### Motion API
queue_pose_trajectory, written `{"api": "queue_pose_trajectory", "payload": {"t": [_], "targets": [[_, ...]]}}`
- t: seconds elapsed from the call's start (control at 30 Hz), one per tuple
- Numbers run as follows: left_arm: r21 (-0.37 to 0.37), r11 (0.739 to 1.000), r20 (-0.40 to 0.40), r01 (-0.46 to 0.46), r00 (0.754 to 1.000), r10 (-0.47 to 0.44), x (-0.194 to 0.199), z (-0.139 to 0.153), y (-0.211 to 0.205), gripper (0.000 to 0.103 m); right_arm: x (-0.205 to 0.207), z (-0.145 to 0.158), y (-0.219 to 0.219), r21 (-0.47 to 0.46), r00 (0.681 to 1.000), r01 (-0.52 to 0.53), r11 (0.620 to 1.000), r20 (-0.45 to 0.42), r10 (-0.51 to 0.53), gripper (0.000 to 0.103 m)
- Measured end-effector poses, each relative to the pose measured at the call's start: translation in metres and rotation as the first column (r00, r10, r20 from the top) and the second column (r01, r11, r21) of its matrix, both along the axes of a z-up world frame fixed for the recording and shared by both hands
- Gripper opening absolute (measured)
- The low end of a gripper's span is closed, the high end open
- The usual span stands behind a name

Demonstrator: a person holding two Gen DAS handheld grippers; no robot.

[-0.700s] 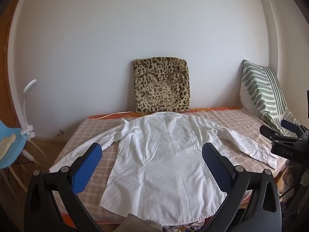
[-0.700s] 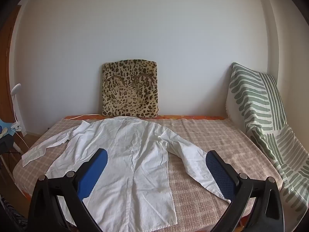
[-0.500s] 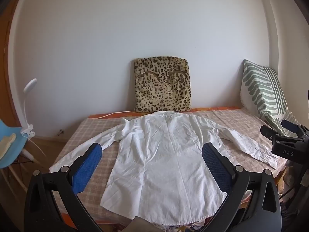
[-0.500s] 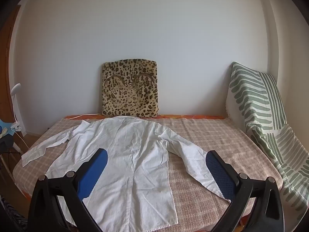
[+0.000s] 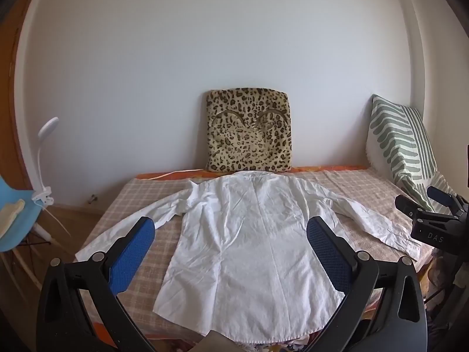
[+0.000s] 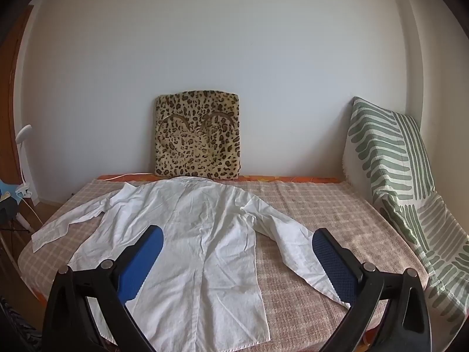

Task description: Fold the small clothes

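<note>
**Shirt spread flat, both grippers above its hem**

The left gripper (image 5: 230, 245) has its jaws wide and empty over the near hem. The white shirt (image 5: 249, 234) lies back-up on the checked bed (image 6: 322, 205), collar toward the leopard cushion (image 5: 249, 130), long axis running away from the jaws. The right gripper (image 6: 237, 253), likewise wide and empty, sits nearer the right sleeve (image 6: 296, 249).

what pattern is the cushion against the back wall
Leopard print, tan with dark spots; clearest in the right wrist view.
</note>
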State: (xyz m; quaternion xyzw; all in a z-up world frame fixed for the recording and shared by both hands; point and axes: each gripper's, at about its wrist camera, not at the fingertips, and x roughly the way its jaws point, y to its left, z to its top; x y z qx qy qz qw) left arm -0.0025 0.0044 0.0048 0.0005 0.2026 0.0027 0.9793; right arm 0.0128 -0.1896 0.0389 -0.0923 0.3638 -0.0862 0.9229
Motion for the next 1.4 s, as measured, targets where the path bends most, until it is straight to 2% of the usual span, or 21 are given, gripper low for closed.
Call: {"api": "queue_pose_trajectory", "payload": {"t": [1.4], "targets": [[-0.004, 1.0, 0.014, -0.002, 1.0, 0.002, 0.0, 0.014, -0.002, 0.103, 0.0, 0.006, 0.005, -0.009, 1.0, -0.001, 1.0, 0.005, 0.001, 0.103]]}}
